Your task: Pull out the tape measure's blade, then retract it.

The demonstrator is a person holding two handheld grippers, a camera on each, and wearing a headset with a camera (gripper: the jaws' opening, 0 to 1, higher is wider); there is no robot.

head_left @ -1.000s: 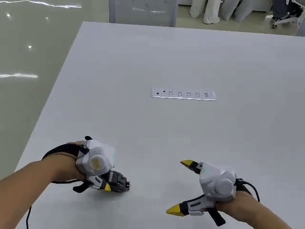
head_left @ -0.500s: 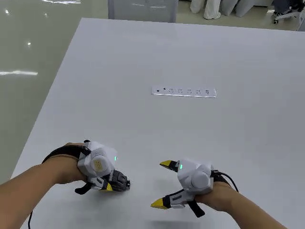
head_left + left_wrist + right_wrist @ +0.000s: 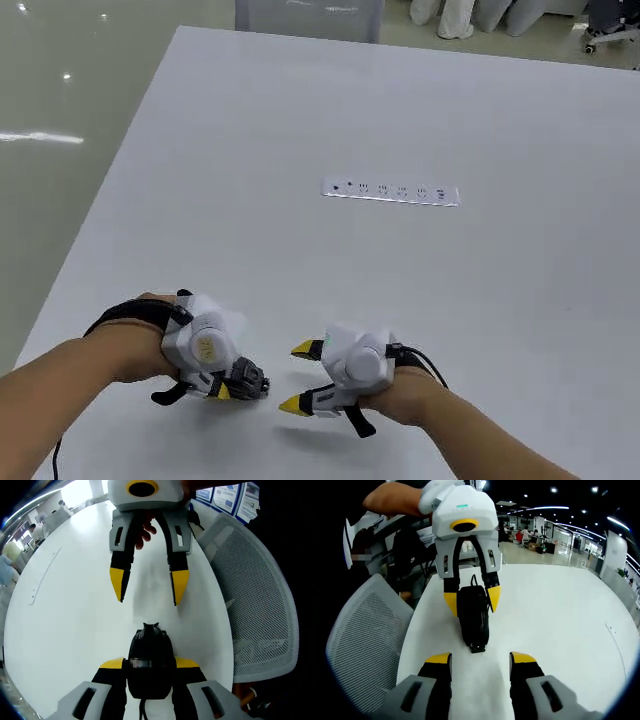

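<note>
Black plastic is about all I'm getting of the tape measure [image 3: 247, 380] from the head view, since the left gripper [image 3: 236, 387] is covering most of it. The little tab at its nose is too tiny to read in any view, so I can't tell if any blade is sticking out. In the left gripper view the case is sitting squeezed between that gripper's two yellow-tipped fingers [image 3: 113, 663], which are pressing on both flanks. It looks to be resting on the white table [image 3: 400, 290] close to the near edge. The right gripper [image 3: 298, 377] is facing it nose to nose with its fingers spread wide, gripping nothing. Its tips are hanging near the tape's nose but apart from it, with bare table between. A mesh chair [image 3: 250, 605] is getting cut off at the side, and a power strip [image 3: 390, 192] is lying well away up the table.
</note>
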